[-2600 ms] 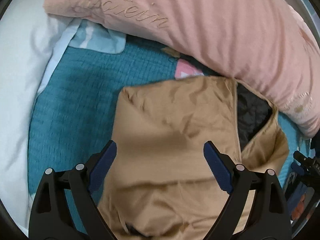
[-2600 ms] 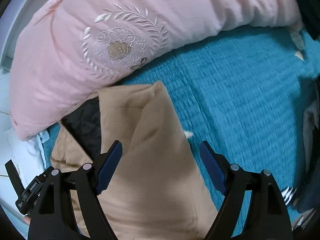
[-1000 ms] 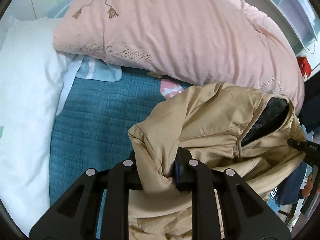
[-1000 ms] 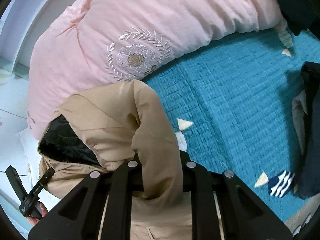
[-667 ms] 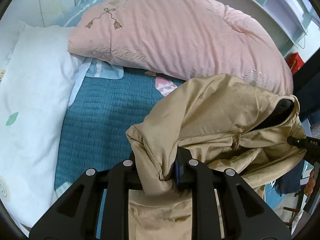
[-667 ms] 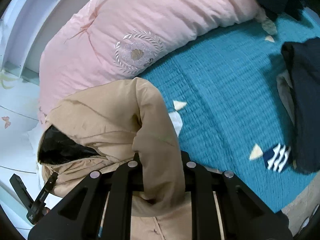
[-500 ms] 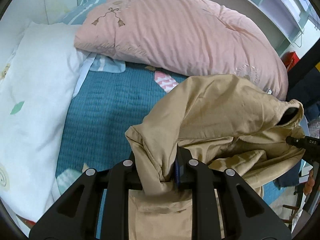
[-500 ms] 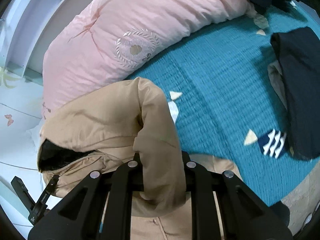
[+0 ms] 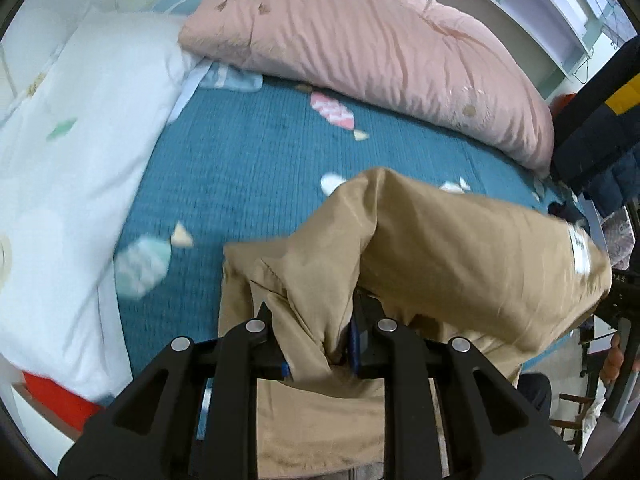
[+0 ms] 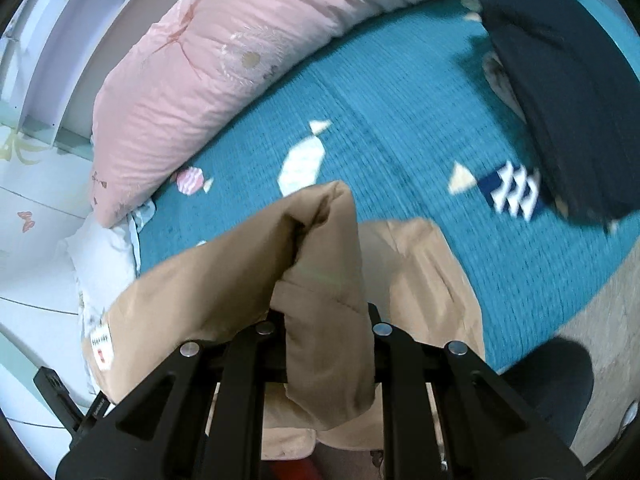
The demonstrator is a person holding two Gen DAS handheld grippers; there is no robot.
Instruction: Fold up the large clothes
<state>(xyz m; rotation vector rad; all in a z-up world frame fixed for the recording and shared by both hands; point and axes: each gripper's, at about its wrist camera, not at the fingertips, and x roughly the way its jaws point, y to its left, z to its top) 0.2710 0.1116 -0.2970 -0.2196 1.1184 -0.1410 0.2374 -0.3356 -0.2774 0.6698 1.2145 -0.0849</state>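
Two tools, left tool [image 9: 320,354] and right tool [image 10: 330,354], each clamp one tan jacket [image 9: 460,248] above one teal bedspread [image 9: 240,160].

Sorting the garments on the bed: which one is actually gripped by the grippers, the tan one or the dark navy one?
The tan jacket: both the left gripper and right gripper pinch its fabric. The dark navy garment lies untouched on the teal bedspread.

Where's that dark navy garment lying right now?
In the right wrist view, the navy garment lies at upper right on the teal bedspread, beyond the tan jacket.
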